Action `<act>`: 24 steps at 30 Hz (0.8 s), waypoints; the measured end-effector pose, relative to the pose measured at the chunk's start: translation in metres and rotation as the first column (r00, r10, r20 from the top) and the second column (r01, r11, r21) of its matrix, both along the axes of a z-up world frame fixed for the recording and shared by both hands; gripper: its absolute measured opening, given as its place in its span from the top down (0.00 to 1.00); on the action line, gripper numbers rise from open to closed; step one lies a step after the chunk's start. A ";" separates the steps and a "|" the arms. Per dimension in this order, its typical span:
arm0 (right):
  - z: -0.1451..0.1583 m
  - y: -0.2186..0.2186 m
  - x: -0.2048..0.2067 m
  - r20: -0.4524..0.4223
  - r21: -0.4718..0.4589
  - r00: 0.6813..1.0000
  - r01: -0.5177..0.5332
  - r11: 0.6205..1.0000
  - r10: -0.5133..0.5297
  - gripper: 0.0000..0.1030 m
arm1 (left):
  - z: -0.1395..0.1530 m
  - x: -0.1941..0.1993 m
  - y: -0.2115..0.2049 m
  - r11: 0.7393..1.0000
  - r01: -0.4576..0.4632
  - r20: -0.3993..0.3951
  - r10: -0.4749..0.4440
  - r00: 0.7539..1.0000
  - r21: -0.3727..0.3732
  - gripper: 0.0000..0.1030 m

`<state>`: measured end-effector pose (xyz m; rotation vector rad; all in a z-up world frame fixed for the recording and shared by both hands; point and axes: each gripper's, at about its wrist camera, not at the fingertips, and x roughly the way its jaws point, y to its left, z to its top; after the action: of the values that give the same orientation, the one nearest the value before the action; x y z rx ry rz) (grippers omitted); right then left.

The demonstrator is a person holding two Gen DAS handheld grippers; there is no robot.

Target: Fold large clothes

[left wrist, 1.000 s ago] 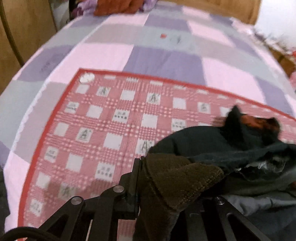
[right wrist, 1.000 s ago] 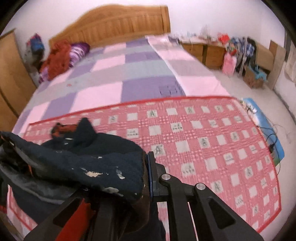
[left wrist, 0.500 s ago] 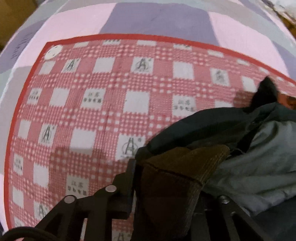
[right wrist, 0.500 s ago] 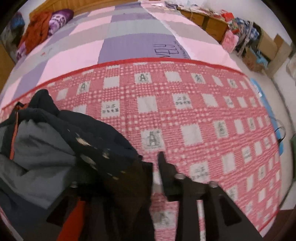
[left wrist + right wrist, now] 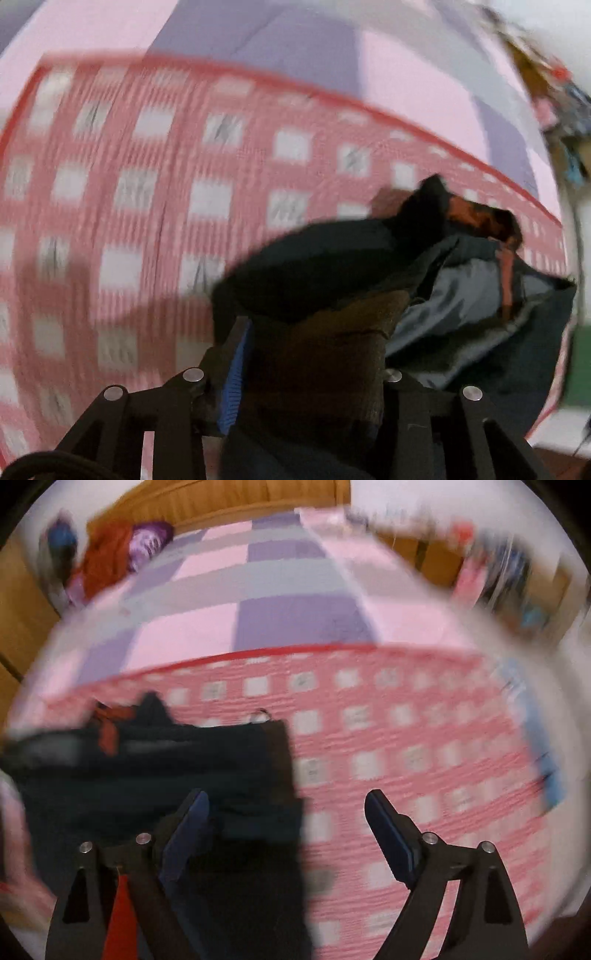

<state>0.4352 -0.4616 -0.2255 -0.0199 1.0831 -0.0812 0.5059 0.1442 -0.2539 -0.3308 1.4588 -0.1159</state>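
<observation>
A dark jacket (image 5: 332,266) with a grey lining and orange trim lies bunched on a red-and-white checked cloth (image 5: 147,184) on the bed. My left gripper (image 5: 310,350) is shut on a brownish knit cuff of the jacket, which fills the gap between its fingers. In the right wrist view the jacket (image 5: 166,768) lies at the lower left on the checked cloth (image 5: 406,738). My right gripper (image 5: 286,819) is open and empty, its left finger over the jacket's edge. Both views are motion-blurred.
The bed has a pink, purple and grey patchwork cover (image 5: 280,602) and a wooden headboard (image 5: 221,502). Red and purple bedding (image 5: 122,557) is piled at the far left. Cluttered furniture (image 5: 498,572) stands on the right, past the bed's edge.
My right gripper has opened and let go of the jacket, which dropped onto the checked cloth. My left gripper still holds the cuff. Both cameras have swung.
</observation>
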 end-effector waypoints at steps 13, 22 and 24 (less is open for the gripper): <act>-0.070 0.218 -0.097 0.004 0.052 0.893 -0.450 0.892 0.450 0.14 | 0.038 -0.011 -0.021 0.998 -0.029 0.235 0.044 0.971 -0.063 0.32; -0.116 0.245 0.013 -0.023 0.001 0.960 -0.279 0.960 0.279 0.05 | 0.100 -0.084 -0.036 0.998 0.004 0.551 -0.040 0.833 0.066 0.28; -0.120 0.244 0.044 -0.022 -0.007 0.966 -0.259 0.966 0.259 0.02 | 0.089 -0.106 -0.047 0.999 0.024 0.536 -0.038 0.844 0.035 0.28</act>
<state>0.4788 -0.2180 -0.3452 -0.1713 1.0923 0.1500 0.4002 0.0970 -0.1653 -0.2267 0.9044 -0.1984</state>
